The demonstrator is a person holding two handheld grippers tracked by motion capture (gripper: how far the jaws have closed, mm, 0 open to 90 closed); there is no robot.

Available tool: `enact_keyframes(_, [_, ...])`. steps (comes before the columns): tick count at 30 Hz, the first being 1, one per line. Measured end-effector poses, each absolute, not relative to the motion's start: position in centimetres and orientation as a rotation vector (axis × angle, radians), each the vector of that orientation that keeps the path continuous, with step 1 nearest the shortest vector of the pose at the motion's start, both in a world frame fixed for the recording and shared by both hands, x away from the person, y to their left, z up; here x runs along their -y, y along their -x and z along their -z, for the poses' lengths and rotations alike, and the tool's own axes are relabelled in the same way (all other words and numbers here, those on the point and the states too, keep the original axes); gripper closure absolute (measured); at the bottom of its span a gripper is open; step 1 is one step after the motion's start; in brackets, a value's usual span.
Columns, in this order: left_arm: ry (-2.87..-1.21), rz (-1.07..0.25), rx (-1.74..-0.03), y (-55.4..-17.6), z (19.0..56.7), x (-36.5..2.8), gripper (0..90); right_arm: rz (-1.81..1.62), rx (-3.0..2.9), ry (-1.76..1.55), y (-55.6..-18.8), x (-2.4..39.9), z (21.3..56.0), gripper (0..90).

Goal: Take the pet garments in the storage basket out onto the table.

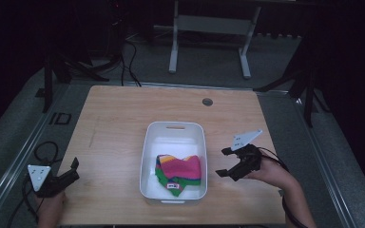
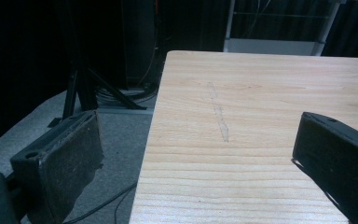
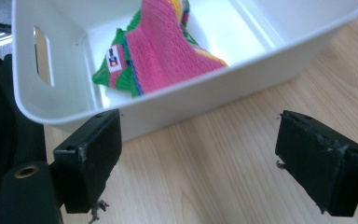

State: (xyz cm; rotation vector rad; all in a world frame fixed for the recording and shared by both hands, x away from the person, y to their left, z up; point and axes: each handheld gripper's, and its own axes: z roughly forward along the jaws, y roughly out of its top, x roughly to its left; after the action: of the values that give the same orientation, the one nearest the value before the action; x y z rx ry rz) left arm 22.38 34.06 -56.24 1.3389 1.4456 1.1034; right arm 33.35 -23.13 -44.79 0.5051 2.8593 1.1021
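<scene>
A white bin (image 1: 173, 161) stands in the middle of the wooden table (image 1: 119, 118). Inside it, at the near end, lies a folded knitted cloth (image 1: 178, 172) in pink, green and yellow. The right gripper (image 1: 225, 162) is just beside the bin's right wall, jaws spread wide and holding nothing. The left gripper (image 1: 73, 169) is at the table's near left corner, well apart from the bin, also released and empty.
</scene>
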Motion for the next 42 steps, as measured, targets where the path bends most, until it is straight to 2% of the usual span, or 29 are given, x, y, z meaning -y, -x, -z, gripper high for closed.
enact_keyframes(14, [-1.335,-1.103,-1.444,-22.4,56.2,-34.1,2.2,-1.096,-2.912,-0.368,-34.2,18.2,44.6,14.0])
enact_keyframes(25, [-1.33,-1.097,-1.446,-22.3,56.2,-34.2,2.2,-1.032,-2.968,-0.28,-34.8,13.7,46.2,14.0])
enact_keyframes(27, [-1.328,-1.097,-1.445,-22.3,56.2,-34.2,2.2,-0.99,-2.968,-0.233,-34.8,12.6,46.6,16.2])
enact_keyframes(31, [-1.325,-1.096,-1.444,-22.3,56.2,-34.2,2.2,-0.972,-2.989,-0.227,-35.0,11.5,47.0,16.3])
enact_keyframes(33, [-1.326,-1.094,-1.444,-22.3,56.2,-34.2,2.2,-0.91,-3.015,-0.213,-35.0,10.9,47.3,20.1])
enact_keyframes(42, [-1.326,-1.092,-1.444,-22.3,56.2,-34.2,2.2,-0.728,-3.051,-0.19,-34.8,9.0,49.1,20.1])
